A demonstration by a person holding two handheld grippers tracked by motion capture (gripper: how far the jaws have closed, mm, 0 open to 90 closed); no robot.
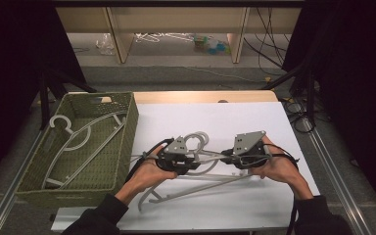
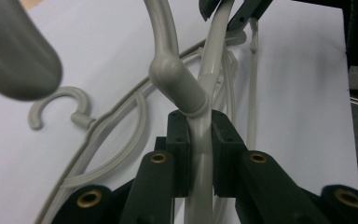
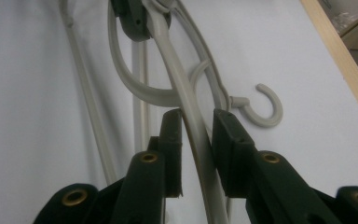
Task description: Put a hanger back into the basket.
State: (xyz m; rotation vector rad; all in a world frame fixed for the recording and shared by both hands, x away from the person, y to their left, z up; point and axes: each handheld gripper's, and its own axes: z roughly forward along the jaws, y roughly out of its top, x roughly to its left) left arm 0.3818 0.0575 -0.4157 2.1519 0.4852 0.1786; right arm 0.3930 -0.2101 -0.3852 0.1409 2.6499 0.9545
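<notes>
Left gripper view: a grey hanger [image 2: 200, 140] pinched between the fingers [image 2: 179, 140].
Right gripper [image 3: 198, 135] fingers spread, loose around the same hanger's arm.

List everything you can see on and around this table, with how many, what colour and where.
Held hanger: one, grey, lifted over the sheet, its arm between both grippers' jaws.
Loose hangers: at least one more, grey, lying on the sheet under the hands; exact count unclear.
Basket: one, olive green woven, left side of the table.
Hangers in basket: about two, grey, lying flat inside.
Sheet: one, white, covering the tabletop.
Shelf unit: one, pale wood, on the floor beyond the table.
Left gripper: one, black, shut on the held hanger.
Right gripper: one, black, jaws slightly apart around the hanger's arm.
</notes>
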